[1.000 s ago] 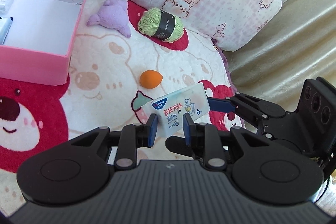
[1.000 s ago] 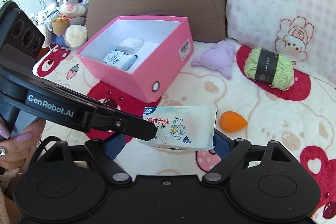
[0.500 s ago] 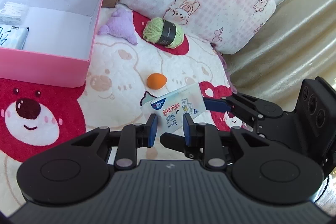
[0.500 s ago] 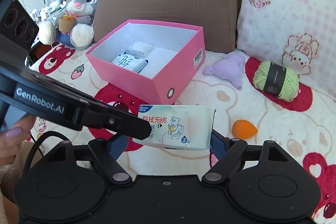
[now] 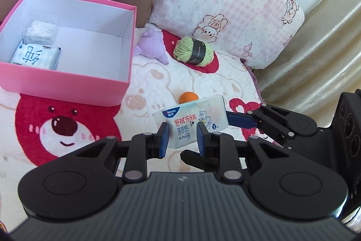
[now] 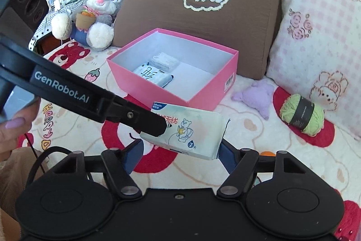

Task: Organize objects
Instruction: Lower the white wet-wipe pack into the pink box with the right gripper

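Bear-print bed cover point(image 5: 158, 73) carries box point(image 5: 67, 83), yarn point(image 5: 194, 53), probably sponge point(image 5: 188, 97).

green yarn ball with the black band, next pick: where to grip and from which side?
Grip the green yarn ball with the black paper band across its banded middle, coming from above and in front. It lies on its side on the bear-print blanket, its front clear, with the pink checked pillow close behind, probably blocking a rear approach. The wool ends would likely squash.

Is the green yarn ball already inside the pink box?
No. The green yarn ball lies on the blanket beside the purple plush toy, outside the pink box.
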### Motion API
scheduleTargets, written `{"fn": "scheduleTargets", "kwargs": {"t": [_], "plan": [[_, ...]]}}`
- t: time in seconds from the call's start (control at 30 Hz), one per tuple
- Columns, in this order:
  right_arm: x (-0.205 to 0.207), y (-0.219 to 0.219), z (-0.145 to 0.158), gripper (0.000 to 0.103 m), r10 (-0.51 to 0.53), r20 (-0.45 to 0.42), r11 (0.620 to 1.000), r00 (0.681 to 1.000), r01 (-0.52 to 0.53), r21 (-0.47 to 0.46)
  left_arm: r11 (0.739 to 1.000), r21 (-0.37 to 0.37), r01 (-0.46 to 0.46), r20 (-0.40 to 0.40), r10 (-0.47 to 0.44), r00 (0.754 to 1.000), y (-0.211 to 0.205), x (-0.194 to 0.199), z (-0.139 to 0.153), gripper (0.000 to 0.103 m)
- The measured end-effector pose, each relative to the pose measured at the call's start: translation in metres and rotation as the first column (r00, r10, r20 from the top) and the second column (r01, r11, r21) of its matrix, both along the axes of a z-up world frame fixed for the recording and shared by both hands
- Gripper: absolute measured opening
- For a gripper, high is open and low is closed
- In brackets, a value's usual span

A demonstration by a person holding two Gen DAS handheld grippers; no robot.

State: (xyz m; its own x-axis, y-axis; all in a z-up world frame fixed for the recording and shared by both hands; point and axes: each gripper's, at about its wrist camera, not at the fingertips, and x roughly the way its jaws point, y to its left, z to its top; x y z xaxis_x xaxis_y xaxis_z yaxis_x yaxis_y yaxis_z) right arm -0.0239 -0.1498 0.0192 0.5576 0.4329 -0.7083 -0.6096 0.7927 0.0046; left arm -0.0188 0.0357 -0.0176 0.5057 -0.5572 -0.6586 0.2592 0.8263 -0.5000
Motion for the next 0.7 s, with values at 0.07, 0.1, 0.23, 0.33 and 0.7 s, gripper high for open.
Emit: {"fn": "scheduleTargets", "kwargs": {"t": [0.07,0.1,0.23,0.33,0.7], "plan": [[0.001,0.004,0.003,0.069,-0.003,-0.001,1.0,1.0,0.003,0.003,1.0,0.016,-0.007,0.007,0.007,1.0,0.004,-0.001,0.004,0.023],[0.002,0.007,0.005,0.068,-0.001,0.003,1.0,1.0,0.001,0.001,1.0,0.022,-0.01,0.007,0.01,1.0,0.006,-0.001,0.006,0.023],[0.003,0.023,0.014,0.061,0.024,0.04,0.999,0.999,-0.022,-0.034,0.998,0.045,-0.036,0.012,0.035,0.999,0.019,0.0,0.016,0.023],[0.002,0.036,0.019,0.06,0.046,0.071,0.997,0.996,-0.042,-0.058,0.997,0.044,-0.055,0.022,0.054,0.998,0.029,0.0,0.02,0.023],[0.023,0.068,0.044,0.057,0.067,0.094,0.998,0.993,-0.067,0.002,0.992,0.114,-0.056,0.013,0.055,0.998,0.06,0.03,0.056,0.023]]}}
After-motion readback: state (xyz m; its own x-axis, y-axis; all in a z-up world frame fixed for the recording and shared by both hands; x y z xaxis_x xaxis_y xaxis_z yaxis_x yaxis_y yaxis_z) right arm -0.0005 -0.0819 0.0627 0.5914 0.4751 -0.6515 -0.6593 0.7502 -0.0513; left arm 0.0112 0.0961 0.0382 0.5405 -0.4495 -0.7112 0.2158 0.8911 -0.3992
